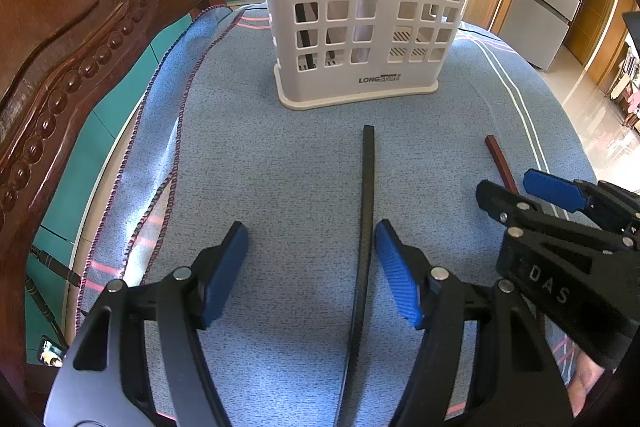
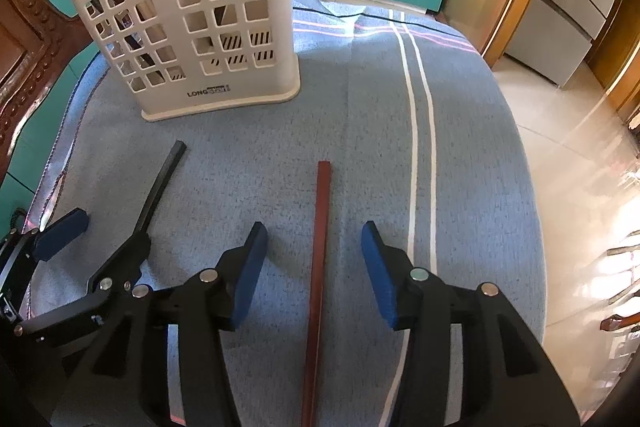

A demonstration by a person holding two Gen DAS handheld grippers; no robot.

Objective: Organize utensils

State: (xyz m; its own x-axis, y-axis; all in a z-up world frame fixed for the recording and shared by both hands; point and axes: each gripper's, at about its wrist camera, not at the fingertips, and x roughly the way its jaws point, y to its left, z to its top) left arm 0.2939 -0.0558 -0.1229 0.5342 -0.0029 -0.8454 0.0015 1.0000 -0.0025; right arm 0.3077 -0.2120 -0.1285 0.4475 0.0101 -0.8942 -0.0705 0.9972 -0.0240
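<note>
Bare blue tablecloth (image 2: 460, 155) lies open right of the red chopstick (image 2: 320, 247). Ahead, the white utensil basket (image 2: 192, 27) blocks the way; a carved wooden chair (image 1: 60, 39) crowds the left.

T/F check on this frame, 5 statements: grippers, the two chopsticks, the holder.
1. Both grippers are open. True: the left gripper and the right gripper each have their blue pads spread apart.
2. The black chopstick is clamped in the left gripper. False: it lies on the blue cloth between the open fingers, close to one pad.
3. The reddish-brown chopstick lies between the right gripper's fingers. True.
4. The white perforated plastic utensil holder is tipped on its side. False: it stands upright on the cloth.
5. The holder contains nothing. False: dark stick shapes show through its holes.
</note>
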